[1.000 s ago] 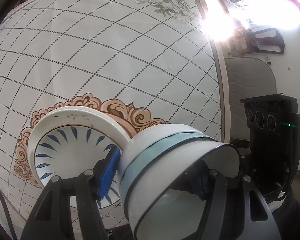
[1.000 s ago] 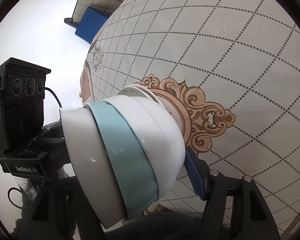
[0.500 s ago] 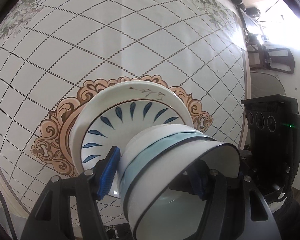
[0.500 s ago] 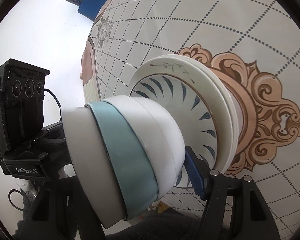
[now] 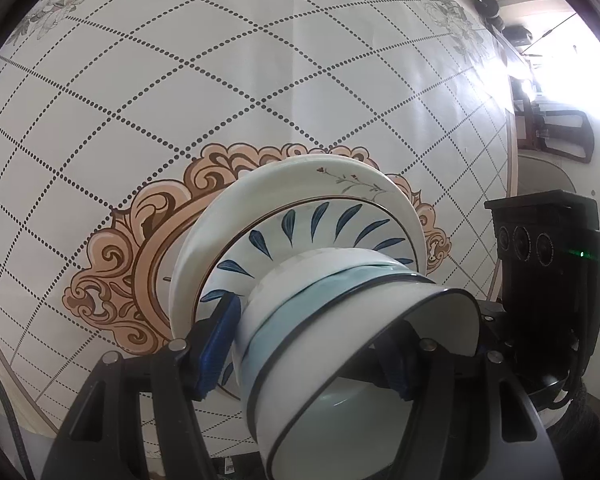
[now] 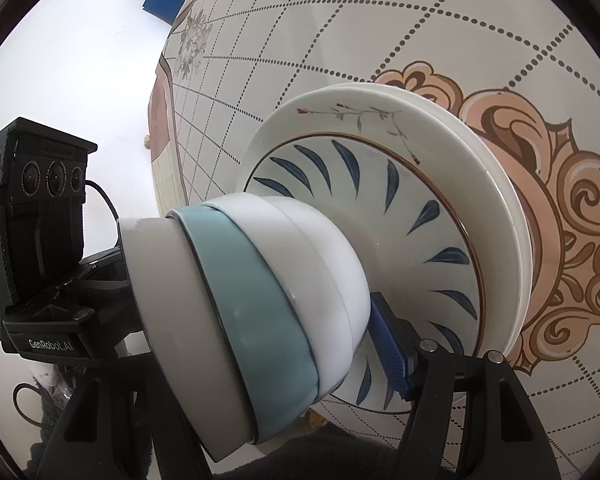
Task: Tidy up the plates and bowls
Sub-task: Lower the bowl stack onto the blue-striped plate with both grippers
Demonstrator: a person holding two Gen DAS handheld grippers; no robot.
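My left tongs (image 5: 312,344) clench the near wall of the stack of nested bowls (image 5: 340,320), one blue pad outside, the other inside the top bowl. My right tongs (image 6: 268,344) grip the opposite wall of the same stack (image 6: 252,304): white bowl with dark rim, pale blue bowl, white bowls beneath. The stack's base sits at the blue-leaf plate (image 6: 400,216); I cannot tell whether it touches. That plate tops a stack of white plates (image 5: 300,184) on the dotted-diamond tabletop (image 5: 180,80).
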